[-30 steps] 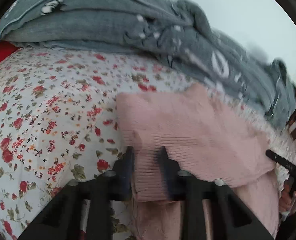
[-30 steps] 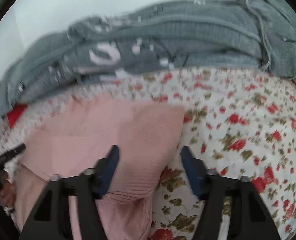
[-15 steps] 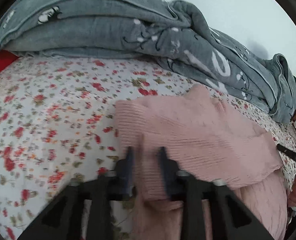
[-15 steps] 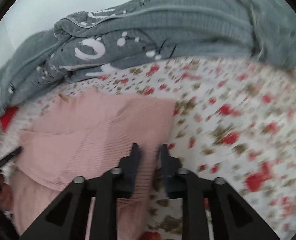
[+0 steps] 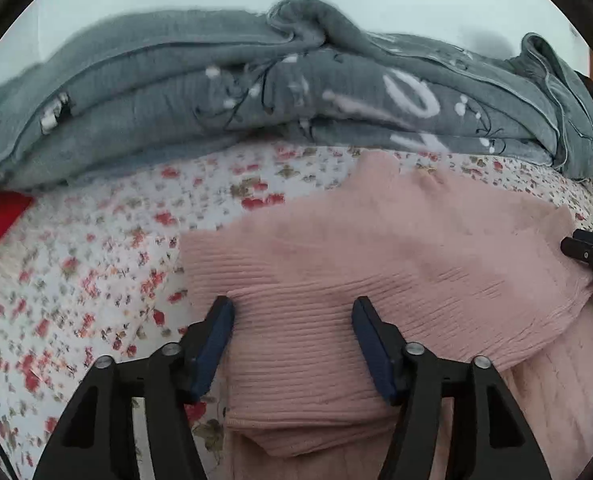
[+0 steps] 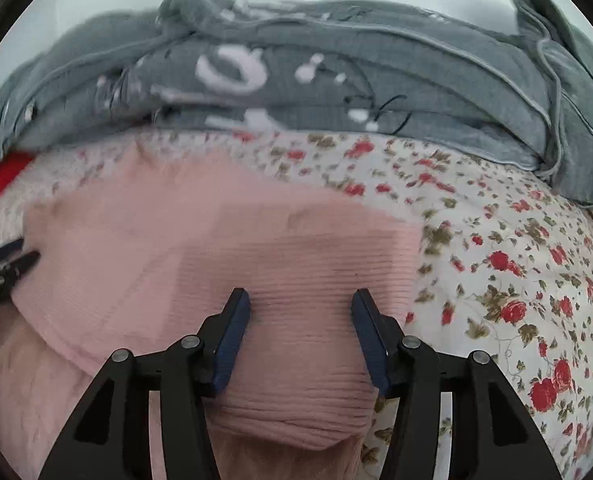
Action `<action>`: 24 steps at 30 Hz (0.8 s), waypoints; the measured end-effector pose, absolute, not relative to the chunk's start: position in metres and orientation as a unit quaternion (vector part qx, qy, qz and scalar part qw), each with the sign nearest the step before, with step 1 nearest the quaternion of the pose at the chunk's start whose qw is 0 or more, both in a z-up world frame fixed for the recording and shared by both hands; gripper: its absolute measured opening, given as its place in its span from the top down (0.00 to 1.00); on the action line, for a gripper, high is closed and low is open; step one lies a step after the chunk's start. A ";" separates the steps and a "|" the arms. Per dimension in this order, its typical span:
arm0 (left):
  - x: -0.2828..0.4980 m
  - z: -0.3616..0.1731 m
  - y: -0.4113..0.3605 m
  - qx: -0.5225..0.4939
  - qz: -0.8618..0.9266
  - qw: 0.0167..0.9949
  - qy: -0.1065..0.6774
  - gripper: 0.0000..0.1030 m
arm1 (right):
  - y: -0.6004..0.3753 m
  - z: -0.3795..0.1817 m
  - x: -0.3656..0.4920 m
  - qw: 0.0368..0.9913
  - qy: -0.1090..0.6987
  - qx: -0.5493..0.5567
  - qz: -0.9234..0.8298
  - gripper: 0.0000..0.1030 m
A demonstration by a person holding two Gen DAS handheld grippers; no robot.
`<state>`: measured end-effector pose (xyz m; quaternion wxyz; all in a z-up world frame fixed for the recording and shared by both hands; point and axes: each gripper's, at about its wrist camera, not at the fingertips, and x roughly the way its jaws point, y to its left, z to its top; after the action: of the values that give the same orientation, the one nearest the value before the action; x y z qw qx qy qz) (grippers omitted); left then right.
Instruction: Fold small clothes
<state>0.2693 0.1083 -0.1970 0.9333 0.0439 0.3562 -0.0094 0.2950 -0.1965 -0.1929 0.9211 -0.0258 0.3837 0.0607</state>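
Left wrist view, from the left edge across: a red fabric patch (image 5: 0, 224) shows beside the floral bedsheet (image 5: 96, 264), white with small red flowers. A thick grey blanket with white markings (image 5: 256, 96) is heaped along the far side of the bed, under a pale wall.

The pink ribbed knit garment (image 5: 376, 264) lies flat on the sheet, right of centre. It is folded: an upper layer with fine horizontal ribbing ends in a straight hem that runs down toward the right, and a looser pink layer shows beneath it at the near right. The left edge is a clean vertical line; the far edge rises to a soft peak near the blanket.

Left gripper (image 5: 292, 320): jaws spread wide, blue pads to either side of the near part of the knit, nothing clamped between them. The tip of the other gripper shows at the right edge, against the garment's far corner.

Right wrist view: the same garment (image 6: 224, 248) fills the left and centre, with its right edge straight and bare floral sheet beyond it. Right gripper (image 6: 300, 314): jaws apart, over the ribbed near fold, holding nothing. The view is slightly blurred.
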 end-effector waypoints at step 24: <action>0.281 -0.203 0.122 -0.017 -0.035 0.926 0.375 0.39 | -0.185 -0.195 0.293 0.923 0.377 -0.066 0.037 0.49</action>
<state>0.2814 0.1221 -0.2033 0.9264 -0.0172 0.3745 -0.0354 0.2934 -0.1846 -0.1953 0.9231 -0.0656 0.3771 0.0373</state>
